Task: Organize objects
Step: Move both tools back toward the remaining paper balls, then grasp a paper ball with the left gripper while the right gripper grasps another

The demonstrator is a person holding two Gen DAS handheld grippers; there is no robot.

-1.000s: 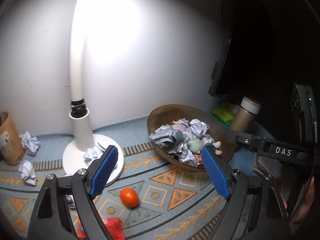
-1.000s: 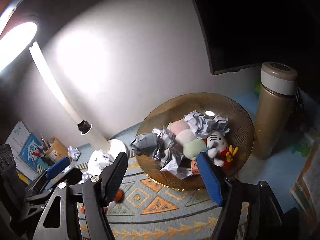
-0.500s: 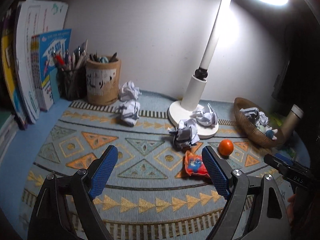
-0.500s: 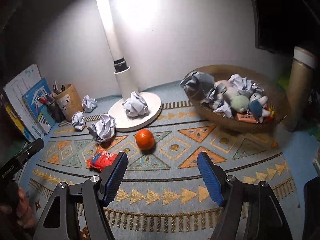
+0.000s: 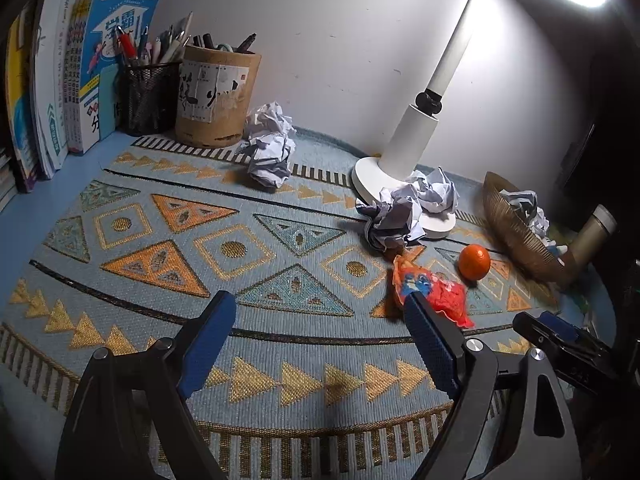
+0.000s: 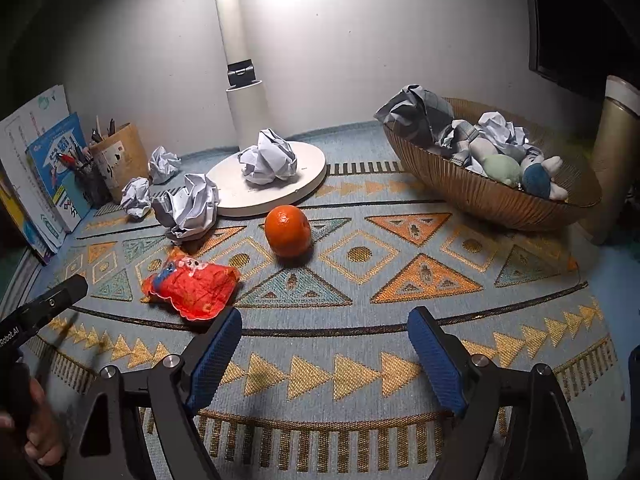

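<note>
A: Left hand-held gripper (image 5: pixel 316 320)?
B: Spread wide, nothing between the ribbed blue pads (image 5: pixel 208 336). Poised over a woven mat (image 5: pixel 160 216) of orange triangles and gold diamonds.

A: Right hand-held gripper (image 6: pixel 326 336)?
B: Just been opening; now wide, empty too, over the same mat's triangle border.

A: Loose things?
B: Round, dimpled orange (image 6: pixel 288 231) near mid-mat, just in front of the lamp base (image 6: pixel 308 172), a flat white disc. Crinkly red packet (image 6: pixel 190 286) to its left, lying flat, apart from the fruit. Crumpled paper ball (image 6: pixel 269 157) sitting on the disc; another wad (image 6: pixel 188 206) against the disc's edge; two smaller balls (image 6: pixel 150 180) further back by the cup (image 6: pixel 118 152).

A: Bowl?
B: Ribbed, brown, shallow bowl (image 6: pixel 488 196) at right, heaped with paper wads and soft plush toys (image 6: pixel 520 170). Smooth metallic flask (image 6: pixel 612 152) standing just behind.

A: Left side?
B: Cardboard-like cup and black mesh holder (image 5: pixel 148 96), both stuffed with pens, beside upright books (image 5: pixel 80 72).
</note>
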